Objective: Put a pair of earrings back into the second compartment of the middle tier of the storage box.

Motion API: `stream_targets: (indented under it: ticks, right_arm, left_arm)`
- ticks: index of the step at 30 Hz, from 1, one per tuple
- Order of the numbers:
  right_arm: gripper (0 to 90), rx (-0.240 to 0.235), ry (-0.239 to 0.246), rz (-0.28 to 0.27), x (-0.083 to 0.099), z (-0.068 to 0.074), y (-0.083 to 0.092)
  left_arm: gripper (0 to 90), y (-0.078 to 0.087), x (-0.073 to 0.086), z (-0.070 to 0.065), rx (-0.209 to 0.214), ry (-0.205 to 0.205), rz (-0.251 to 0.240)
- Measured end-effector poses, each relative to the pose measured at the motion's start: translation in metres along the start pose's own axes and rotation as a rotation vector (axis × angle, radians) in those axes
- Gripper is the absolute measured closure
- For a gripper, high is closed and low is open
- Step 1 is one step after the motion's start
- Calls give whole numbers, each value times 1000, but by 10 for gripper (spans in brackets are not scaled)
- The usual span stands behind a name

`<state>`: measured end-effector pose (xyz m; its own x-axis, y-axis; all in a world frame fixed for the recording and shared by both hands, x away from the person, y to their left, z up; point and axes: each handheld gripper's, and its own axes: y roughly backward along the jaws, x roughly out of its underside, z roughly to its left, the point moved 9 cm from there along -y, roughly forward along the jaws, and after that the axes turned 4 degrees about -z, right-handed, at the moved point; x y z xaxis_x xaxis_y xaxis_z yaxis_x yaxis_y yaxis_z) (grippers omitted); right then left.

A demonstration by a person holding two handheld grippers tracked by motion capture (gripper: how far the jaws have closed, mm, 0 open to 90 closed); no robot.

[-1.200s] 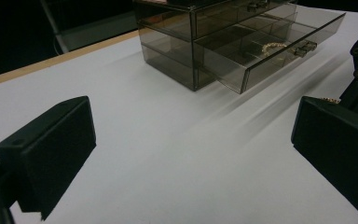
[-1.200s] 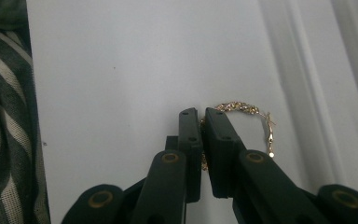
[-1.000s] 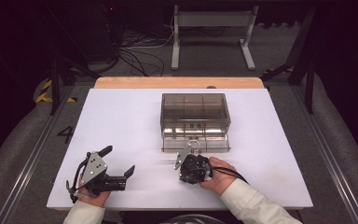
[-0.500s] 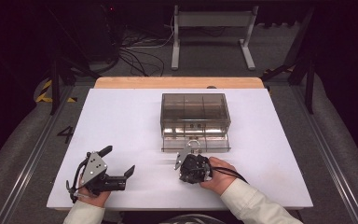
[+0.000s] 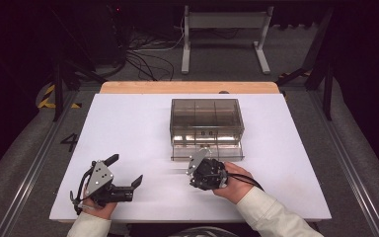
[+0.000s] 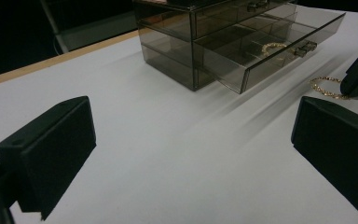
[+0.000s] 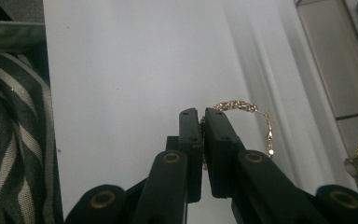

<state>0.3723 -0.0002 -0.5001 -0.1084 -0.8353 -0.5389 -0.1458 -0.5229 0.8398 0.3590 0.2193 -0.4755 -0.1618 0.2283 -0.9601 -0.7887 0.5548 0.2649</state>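
Gold chain bracelet [image 7: 242,106] is pinched between the closed jaws of the right gripper [image 7: 202,122], just above the white table [image 5: 128,123], in front of the smoked clear-plastic drawer box [image 5: 205,118], whose lower drawer [image 6: 261,60] is pulled open. Only a short stretch is clamped, so the bracelet is judged liable to slip free or snag on the drawer front. The left gripper [image 5: 127,173] is held wide open and empty, well apart.

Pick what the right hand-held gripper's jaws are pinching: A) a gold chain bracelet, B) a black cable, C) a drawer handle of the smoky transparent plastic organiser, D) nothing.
A: in the right gripper view the right hand-held gripper is shut on the thin gold chain bracelet above the white table.
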Motion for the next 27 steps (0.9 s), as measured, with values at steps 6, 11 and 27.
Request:
stream_targets:
  ticks: [6, 11, 27]
  right_arm:
    - [862, 3, -8, -12, -3, -1, 5]
    - [862, 14, 2, -20, -5, -3, 8]
    - [862, 50, 10, -78, -19, -12, 30]
  left_arm:
    - [6, 0, 0, 0, 0, 0, 0]
    - [6, 0, 0, 0, -1, -1, 0]
    - [6, 0, 0, 0, -1, 0, 1]
